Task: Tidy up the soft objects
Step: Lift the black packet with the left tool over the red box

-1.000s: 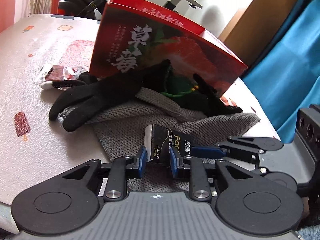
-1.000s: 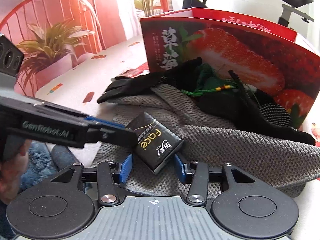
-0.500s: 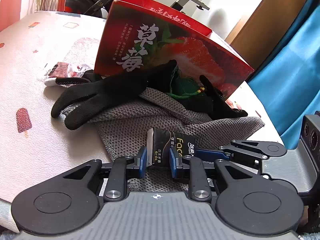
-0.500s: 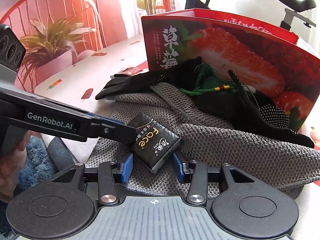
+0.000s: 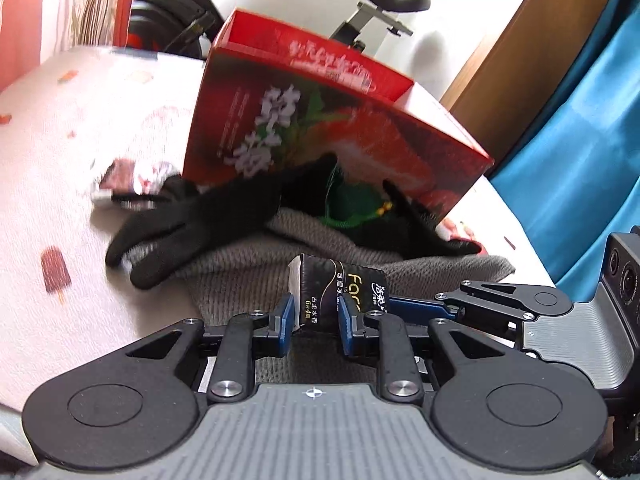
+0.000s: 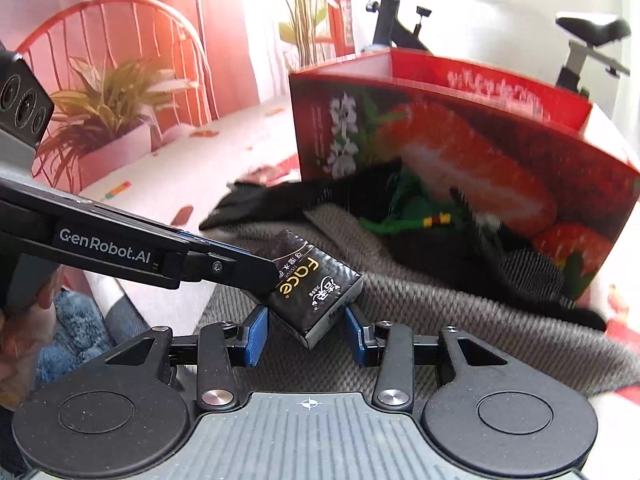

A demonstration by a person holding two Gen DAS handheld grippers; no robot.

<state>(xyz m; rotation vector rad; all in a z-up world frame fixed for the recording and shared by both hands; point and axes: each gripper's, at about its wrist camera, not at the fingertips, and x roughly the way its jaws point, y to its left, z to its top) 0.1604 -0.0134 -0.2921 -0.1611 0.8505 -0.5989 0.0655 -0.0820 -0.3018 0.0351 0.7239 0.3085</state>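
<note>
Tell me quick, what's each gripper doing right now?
Left gripper: shut on the black tissue pack.
Right gripper: around the same tissue pack, contact unclear.

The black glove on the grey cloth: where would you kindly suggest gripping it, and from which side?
Probably pinch the black glove across its palm, coming from the bare table side. Its fingers lie free over the grey cloth there, while the cuff end lies against the red box by a green tassel.
</note>
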